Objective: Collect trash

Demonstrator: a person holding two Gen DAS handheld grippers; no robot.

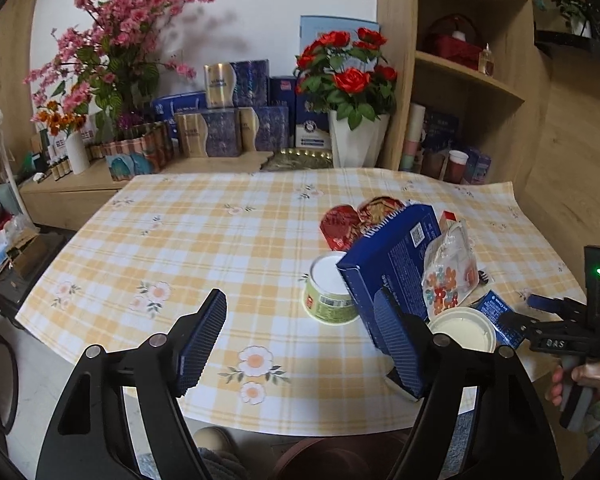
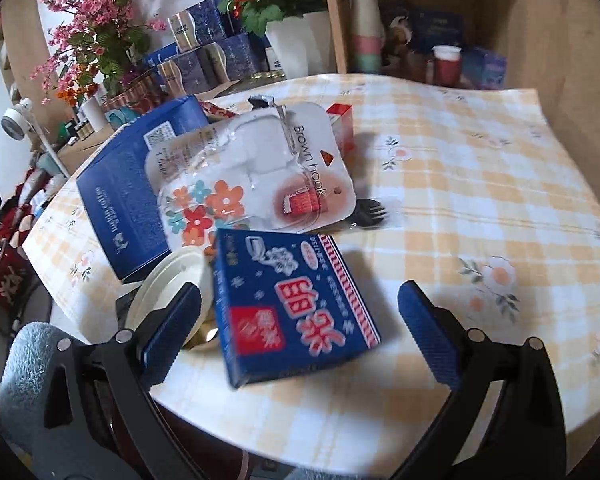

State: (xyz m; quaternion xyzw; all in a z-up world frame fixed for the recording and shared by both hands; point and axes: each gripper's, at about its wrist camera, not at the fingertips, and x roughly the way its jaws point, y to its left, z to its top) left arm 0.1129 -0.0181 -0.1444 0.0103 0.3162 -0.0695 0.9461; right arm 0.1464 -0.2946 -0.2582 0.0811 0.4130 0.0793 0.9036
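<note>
1. The bench (image 1: 228, 240) has a yellow check cloth, and the trash sits in a heap near its front edge.
2. A big blue box (image 2: 120, 184) leans up in the heap, with a clear flower packet (image 2: 252, 176) resting on it.
3. The left claw (image 1: 300, 344) is spread wide with nothing in it; one finger sits in front of the big blue box.
4. The right claw (image 2: 300, 320) is spread wide around a small blue box (image 2: 288, 304), not pinching it.
5. A green tub (image 1: 330, 294) stands beside the big box.
6. A white lid (image 1: 464, 328) lies close by.
7. A black fork (image 2: 370, 214) pokes out from under the packet.

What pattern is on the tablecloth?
Yellow-and-white checks with small flowers on the tablecloth, clearest in the left wrist view.
</note>
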